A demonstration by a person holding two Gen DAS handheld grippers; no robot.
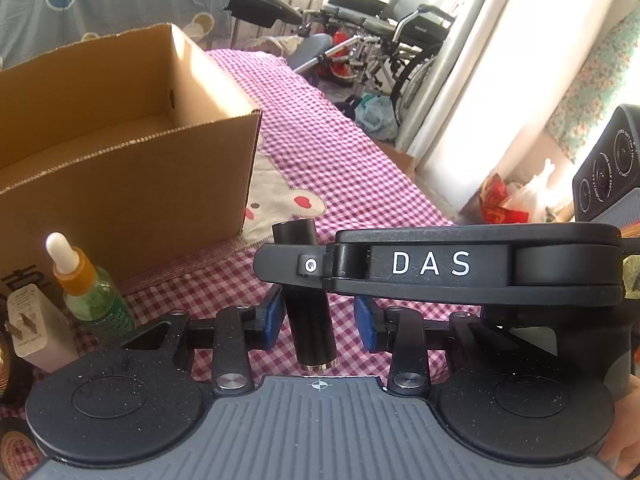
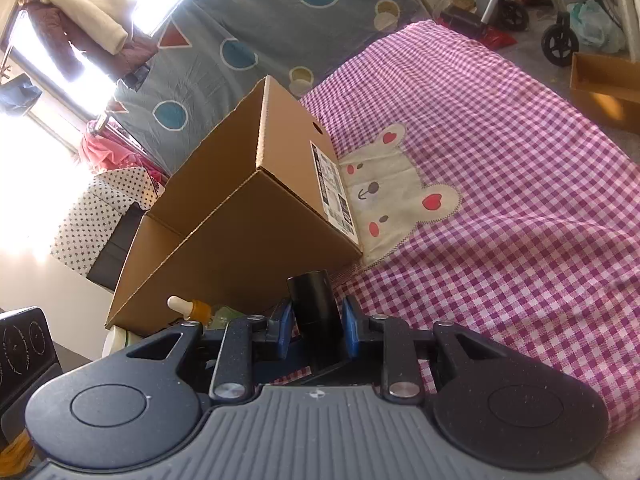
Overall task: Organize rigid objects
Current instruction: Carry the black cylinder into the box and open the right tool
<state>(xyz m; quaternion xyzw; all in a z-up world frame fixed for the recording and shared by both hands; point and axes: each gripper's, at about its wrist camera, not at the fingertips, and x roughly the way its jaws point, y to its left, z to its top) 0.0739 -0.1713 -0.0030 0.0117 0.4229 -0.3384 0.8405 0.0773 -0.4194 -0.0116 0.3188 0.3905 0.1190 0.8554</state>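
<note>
Tube (image 1: 308,300): black, upright, raised off the checked cloth (image 1: 360,168), just in front of the box's near right corner.

Right gripper (image 2: 316,330): both blue pads press the tube's sides, so it has the tube clamped. In the left wrist view its arm crosses in from the right, just above the left gripper's pads.

Left gripper (image 1: 319,320): the tube stands between its pads. The left-hand pad is at the tube wall; the other stands apart, with cloth showing in the gap. It is not clamped.

Edges and room:
- Box (image 1: 120,184): cardboard, top open, rims rough-cut, inside looks bare where visible.
- Dropper bottle (image 1: 96,296) and white plug (image 1: 36,332) stand tight against the box front, left of the tube.
- Right of the box the cloth lies bare out to its far edge, apart from a sewn bear patch (image 2: 396,188) beside the box wall.
- A wheelchair (image 1: 400,40) stands beyond the far edge.

Writing:
- "DAS" (image 1: 430,263) in white on the right gripper's side.
- Shipping label (image 2: 334,188) on the box's right wall, print too small to read.
- Bottle and plug text not legible.
</note>
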